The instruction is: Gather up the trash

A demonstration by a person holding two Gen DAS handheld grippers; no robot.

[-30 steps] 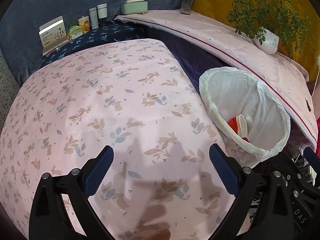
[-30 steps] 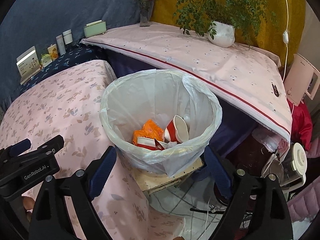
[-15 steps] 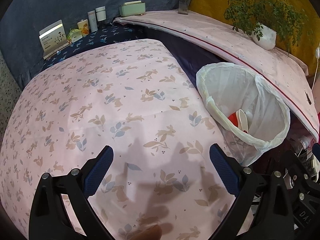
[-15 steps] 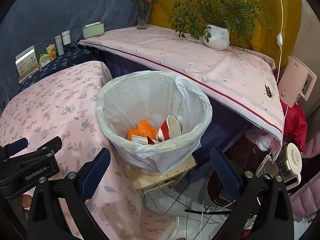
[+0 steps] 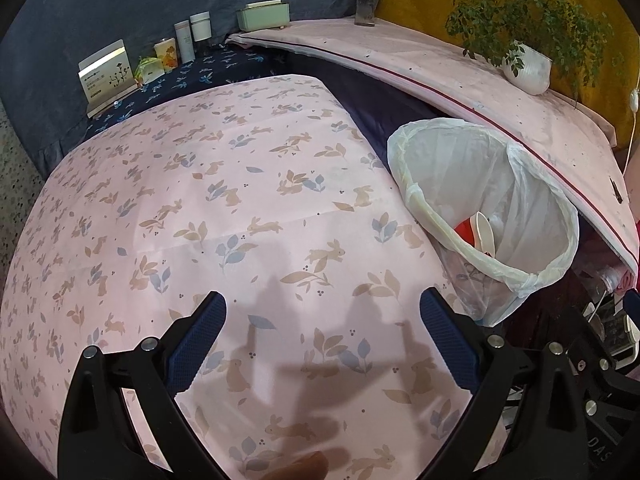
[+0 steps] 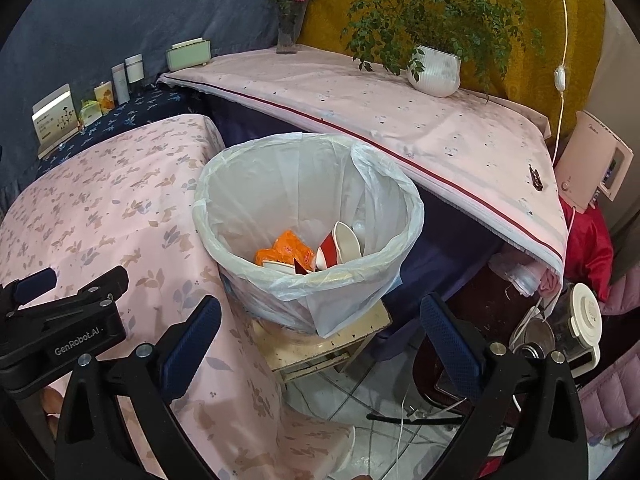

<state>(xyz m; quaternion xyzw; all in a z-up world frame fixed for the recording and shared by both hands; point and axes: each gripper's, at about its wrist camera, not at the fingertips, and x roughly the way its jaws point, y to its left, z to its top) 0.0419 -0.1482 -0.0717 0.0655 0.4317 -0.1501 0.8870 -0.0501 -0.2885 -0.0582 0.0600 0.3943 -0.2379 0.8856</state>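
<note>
Pink rabbit-print tablecloth (image 5: 248, 216) spread wide under the left gripper (image 5: 322, 330), bare of litter across the whole visible top; far edge meeting a dark blue floral cloth (image 5: 208, 76) lined with small boxes and bottles; right edge dropping beside the lined trash bin (image 6: 308, 216). Bin standing on a low pale stool (image 6: 340, 340), wedged between the pink table on the left and a second pink-covered table (image 6: 400, 120) on the far right; inside, red-and-white paper cups (image 6: 340, 244) and an orange wrapper (image 6: 286, 250) lying at the bottom. Right gripper (image 6: 320, 330) hanging just above the near rim, jaws spread to their widest, released, nothing between the pads; trash well below and beyond them. Left gripper likewise spread and empty, touching nothing, over open cloth. Tiled floor (image 6: 360, 420) with cables below on the right.
</note>
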